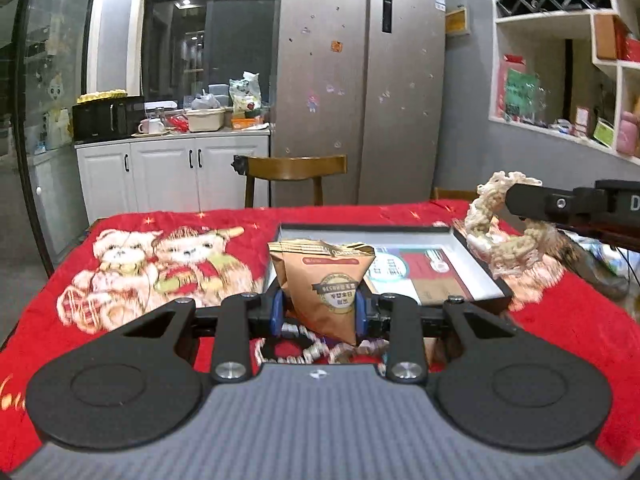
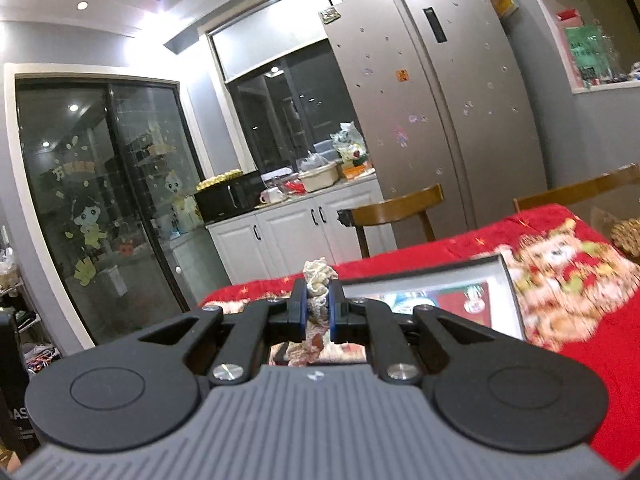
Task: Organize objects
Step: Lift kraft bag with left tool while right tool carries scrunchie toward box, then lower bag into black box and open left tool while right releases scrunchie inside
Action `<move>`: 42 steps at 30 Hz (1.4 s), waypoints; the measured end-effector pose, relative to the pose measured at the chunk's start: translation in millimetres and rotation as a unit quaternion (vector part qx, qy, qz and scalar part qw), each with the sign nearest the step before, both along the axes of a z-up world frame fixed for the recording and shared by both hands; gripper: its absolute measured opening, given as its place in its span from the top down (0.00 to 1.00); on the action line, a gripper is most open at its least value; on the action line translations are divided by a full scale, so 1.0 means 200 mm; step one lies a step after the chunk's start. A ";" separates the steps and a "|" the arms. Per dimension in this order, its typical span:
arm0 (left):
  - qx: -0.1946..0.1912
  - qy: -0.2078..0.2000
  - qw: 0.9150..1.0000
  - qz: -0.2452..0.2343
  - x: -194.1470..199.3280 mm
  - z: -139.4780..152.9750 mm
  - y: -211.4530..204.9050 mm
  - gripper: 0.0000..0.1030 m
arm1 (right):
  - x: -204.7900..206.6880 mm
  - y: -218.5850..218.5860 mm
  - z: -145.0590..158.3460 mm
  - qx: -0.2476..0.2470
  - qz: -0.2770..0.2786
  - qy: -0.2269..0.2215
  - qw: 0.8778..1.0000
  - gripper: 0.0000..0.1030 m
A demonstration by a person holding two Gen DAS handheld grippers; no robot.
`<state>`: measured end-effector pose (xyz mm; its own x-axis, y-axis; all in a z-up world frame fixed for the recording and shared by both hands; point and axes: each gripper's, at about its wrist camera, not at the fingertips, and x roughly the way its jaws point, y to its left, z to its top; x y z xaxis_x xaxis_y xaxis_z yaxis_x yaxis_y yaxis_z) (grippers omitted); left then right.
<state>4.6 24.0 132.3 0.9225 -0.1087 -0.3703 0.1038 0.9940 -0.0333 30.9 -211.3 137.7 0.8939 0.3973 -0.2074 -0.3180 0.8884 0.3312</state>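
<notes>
Packet in left tool hides beads below; tray half-covered.

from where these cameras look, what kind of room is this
Most likely a home kitchen and dining area: a tall double-door fridge, white counter cabinets with a cluttered worktop, and a wooden chair at a table under a red teddy-bear cloth.

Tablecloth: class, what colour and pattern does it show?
Red tablecloth with teddy bears, clearest in left wrist view.

red bear-print tablecloth, brown packet
</notes>
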 end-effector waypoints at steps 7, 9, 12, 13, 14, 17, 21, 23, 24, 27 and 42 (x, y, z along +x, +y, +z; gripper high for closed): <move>0.009 0.006 1.000 -0.012 0.35 0.04 -0.03 0.63 | 0.29 0.02 0.00 -0.011 0.009 0.012 1.000 0.88; -0.002 0.025 1.000 -0.018 0.49 0.00 -0.04 0.63 | 0.37 0.02 -0.04 -0.017 0.002 0.022 1.000 0.88; -0.005 0.045 0.999 -0.026 0.66 -0.08 -0.07 0.63 | 0.47 0.02 -0.11 -0.024 -0.003 0.041 0.999 0.88; -0.002 0.048 0.998 -0.028 0.70 -0.11 -0.08 0.63 | 0.50 0.02 -0.13 -0.028 -0.005 0.049 0.998 0.88; -0.001 0.051 0.998 -0.031 0.75 -0.14 -0.09 0.63 | 0.52 0.02 -0.16 -0.031 -0.006 0.055 0.998 0.88; -0.003 0.068 0.997 -0.037 0.86 -0.22 -0.09 0.63 | 0.59 0.03 -0.25 -0.039 -0.007 0.074 0.996 0.88; -0.003 0.099 0.994 -0.044 0.97 -0.34 -0.08 0.63 | 0.67 0.04 -0.34 -0.028 0.002 0.104 0.994 0.88; -0.011 0.109 0.992 -0.057 0.99 -0.39 -0.06 0.63 | 0.69 0.05 -0.38 -0.031 0.002 0.111 0.993 0.88; -0.008 0.113 0.992 -0.062 0.99 -0.41 -0.06 0.63 | 0.70 0.06 -0.39 -0.033 0.002 0.114 0.993 0.88; 0.007 0.130 0.990 -0.057 0.99 -0.47 -0.06 0.63 | 0.71 0.07 -0.42 -0.024 0.005 0.120 0.992 0.88; -0.003 0.158 0.987 -0.030 0.83 -0.50 -0.04 0.63 | 0.70 0.06 -0.42 -0.023 0.023 0.119 0.992 0.88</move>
